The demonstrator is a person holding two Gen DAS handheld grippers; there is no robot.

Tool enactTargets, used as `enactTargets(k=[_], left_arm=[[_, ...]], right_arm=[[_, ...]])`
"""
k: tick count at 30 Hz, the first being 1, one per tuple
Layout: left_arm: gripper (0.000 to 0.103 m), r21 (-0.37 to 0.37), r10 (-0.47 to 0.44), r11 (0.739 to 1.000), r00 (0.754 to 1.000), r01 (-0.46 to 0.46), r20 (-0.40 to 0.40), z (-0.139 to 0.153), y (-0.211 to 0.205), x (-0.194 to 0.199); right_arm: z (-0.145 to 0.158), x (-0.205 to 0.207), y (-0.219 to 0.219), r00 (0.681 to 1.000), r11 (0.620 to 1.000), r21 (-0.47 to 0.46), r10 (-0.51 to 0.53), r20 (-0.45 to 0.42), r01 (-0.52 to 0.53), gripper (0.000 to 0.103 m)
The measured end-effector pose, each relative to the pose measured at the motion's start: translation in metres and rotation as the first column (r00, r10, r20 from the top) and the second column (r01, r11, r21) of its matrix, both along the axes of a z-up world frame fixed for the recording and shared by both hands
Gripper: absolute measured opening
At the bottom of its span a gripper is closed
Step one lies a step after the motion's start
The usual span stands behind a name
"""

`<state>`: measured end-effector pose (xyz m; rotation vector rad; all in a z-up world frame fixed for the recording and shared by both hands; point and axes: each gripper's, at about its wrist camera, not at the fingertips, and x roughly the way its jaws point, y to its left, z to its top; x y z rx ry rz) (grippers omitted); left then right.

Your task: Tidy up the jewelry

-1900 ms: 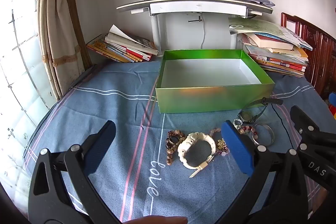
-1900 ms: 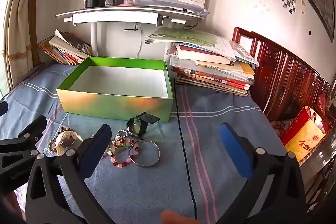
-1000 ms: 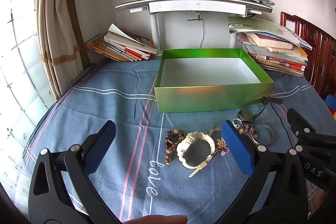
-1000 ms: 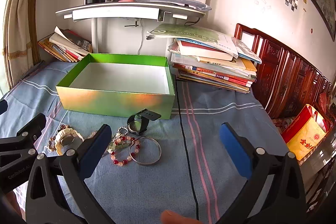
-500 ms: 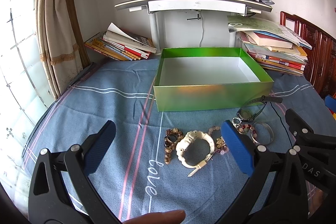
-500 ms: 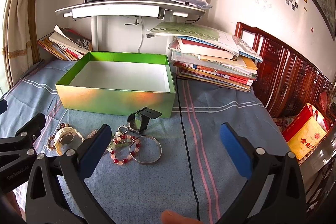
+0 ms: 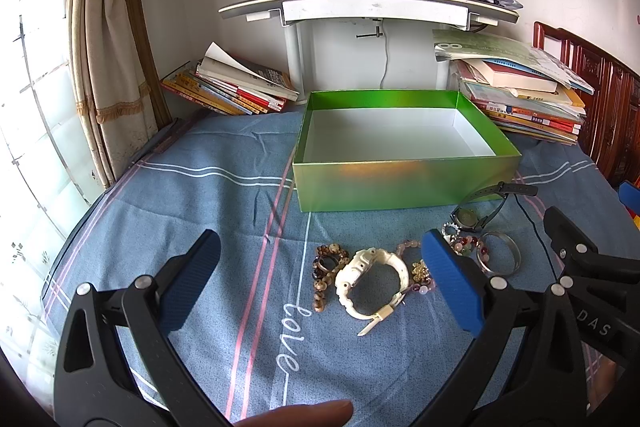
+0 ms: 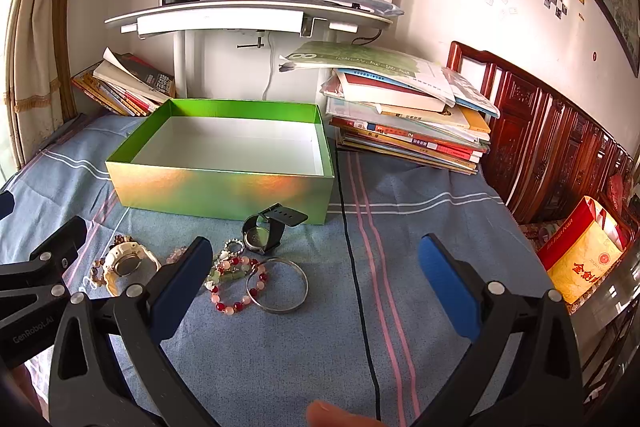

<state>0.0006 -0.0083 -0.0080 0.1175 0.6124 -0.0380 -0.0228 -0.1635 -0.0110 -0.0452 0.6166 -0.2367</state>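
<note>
An open green box (image 7: 404,183) (image 8: 224,187) with a white, empty inside stands on the blue cloth. In front of it lies the jewelry: a white watch (image 7: 372,283) (image 8: 126,265), a brown bead bracelet (image 7: 326,271), a black watch (image 7: 476,213) (image 8: 266,231), a red and pink bead bracelet (image 8: 236,283) and a silver bangle (image 7: 500,259) (image 8: 282,285). My left gripper (image 7: 320,287) is open and empty, just short of the white watch. My right gripper (image 8: 316,287) is open and empty, above the cloth right of the bangle.
Stacks of books stand behind the box at the left (image 7: 228,87) and right (image 8: 412,119). A white shelf (image 7: 368,7) carries a black flask and a paper bag. A black cable (image 8: 356,267) runs over the cloth. A wooden bed frame (image 8: 560,147) is at the right.
Both grippers have edged slightly forward and stayed open. The jewelry and box have not moved.
</note>
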Motion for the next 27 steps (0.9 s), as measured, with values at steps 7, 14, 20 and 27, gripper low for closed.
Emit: enactTargets(k=[7, 14, 20, 27], left_arm=[[0.099, -0.001, 0.000, 1.000, 1.000, 0.000, -0.005, -0.0057, -0.0038, -0.0014], [0.099, -0.005, -0.001, 1.000, 1.000, 0.001, -0.009, -0.0031, 0.0035, -0.0033], [0.099, -0.006, 0.000, 1.000, 1.000, 0.000, -0.010, -0.0036, 0.0031, -0.0044], [0.099, -0.006, -0.001, 1.000, 1.000, 0.001, -0.012, -0.0026, 0.0043, -0.0030]], right_arm=[[-0.0008, 0.0003, 0.0001, 1.000, 1.000, 0.003, 0.000, -0.005, 0.000, 0.101], [-0.0014, -0.0003, -0.0001, 1.000, 1.000, 0.003, 0.000, -0.007, 0.000, 0.101], [-0.0021, 0.0005, -0.0007, 1.000, 1.000, 0.003, 0.001, -0.009, -0.001, 0.101], [-0.0023, 0.0005, -0.0005, 1.000, 1.000, 0.006, 0.002, -0.012, -0.001, 0.101]])
